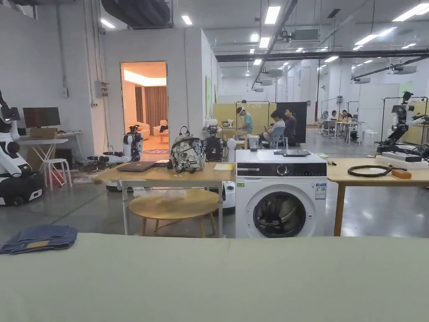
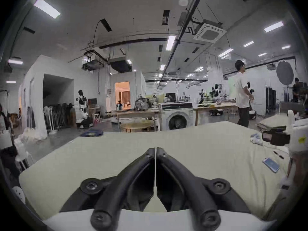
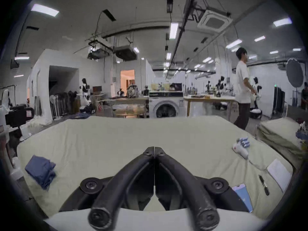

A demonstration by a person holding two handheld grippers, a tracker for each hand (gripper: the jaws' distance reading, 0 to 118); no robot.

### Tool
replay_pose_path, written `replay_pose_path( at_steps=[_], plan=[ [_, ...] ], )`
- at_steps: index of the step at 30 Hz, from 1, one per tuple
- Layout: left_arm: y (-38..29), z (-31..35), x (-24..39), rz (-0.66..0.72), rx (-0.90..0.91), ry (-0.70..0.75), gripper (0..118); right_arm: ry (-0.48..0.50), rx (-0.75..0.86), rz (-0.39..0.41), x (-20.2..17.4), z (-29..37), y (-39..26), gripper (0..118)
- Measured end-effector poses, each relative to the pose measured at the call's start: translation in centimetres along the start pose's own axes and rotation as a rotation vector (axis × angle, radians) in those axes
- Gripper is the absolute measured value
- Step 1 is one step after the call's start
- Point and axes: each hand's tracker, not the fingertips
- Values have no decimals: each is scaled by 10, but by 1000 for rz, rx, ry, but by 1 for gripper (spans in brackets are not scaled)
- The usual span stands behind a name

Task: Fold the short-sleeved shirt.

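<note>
shirt: a folded blue garment (image 3: 40, 173) lies on the pale green work surface (image 3: 133, 134) near its left edge in the right gripper view; whether it is the short-sleeved shirt i cannot tell.
second blue garment: a folded denim-blue piece (image 1: 40, 239) sits at the far left edge of the surface in the head view; the left gripper view catches it (image 2: 91, 132) at the far edge too.
left gripper: left gripper (image 2: 155, 151) hangs over the bare cloth with its black jaws brought together, a thin pale slit between them, nothing held.
right gripper: right gripper (image 3: 154, 149) is likewise closed tip to tip on nothing, above the middle of the surface.
right side of surface: the right gripper view shows a pen (image 3: 264, 184), a white notepad (image 3: 280, 173), a light blue phone (image 3: 243, 197) and a small white and blue bundle (image 3: 241, 147).
left gripper view extras: the phone (image 2: 270, 164) lies near the right edge, and the other gripper's white body (image 2: 298, 139) shows at the far right.
beyond the surface: a white washing machine (image 1: 280, 195) stands between wooden tables, a patterned backpack (image 1: 187, 153) upright on the left one.
people: a person in a white shirt (image 3: 242, 88) stands to the right in both gripper views; the head view shows seated people (image 1: 276, 125) farther back.
</note>
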Motion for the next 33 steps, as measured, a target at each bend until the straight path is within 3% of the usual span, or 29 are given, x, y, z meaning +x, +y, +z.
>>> replay_pose_path(
  at_steps=[2, 6, 9, 19, 20, 21, 22, 23, 25, 27, 29, 33],
  plan=[
    [4, 0, 6, -7, -12, -23, 0, 55, 12, -9, -2, 2, 5, 0],
    [9, 3, 6, -3, -32, -40, 0, 57, 25, -25, -5, -3, 9, 0],
    [11, 7, 6, 36, -17, -55, 0, 52, 5, 47, -13, -5, 10, 0],
    [6, 11, 9, 18, -57, -25, 0, 12, 7, 97, -22, 6, 6, 0],
    [5, 10, 8, 15, -58, -18, 0, 3, 12, 99, -22, 7, 6, 6],
    [5, 10, 8, 12, -63, -13, 7, 1, 14, 98, -21, 8, 6, 35],
    [5, 9, 6, 8, -67, -16, 22, 3, 13, 94, -19, 8, 7, 63],
    [6, 6, 2, 19, -88, -50, 31, 6, -1, 83, -17, 7, 8, 79],
    [5, 4, 0, 20, -103, -61, 52, -18, -11, 84, -15, 7, 9, 80],
    [4, 1, 1, 9, -80, -14, 95, -41, 11, 86, -12, 9, 8, 88],
    [4, 4, -3, 27, -51, -25, 98, -38, 25, 81, -10, 11, 8, 95],
    [8, 4, -5, 34, -28, -23, 98, -9, 57, 126, -10, 18, 8, 95]
  ],
)
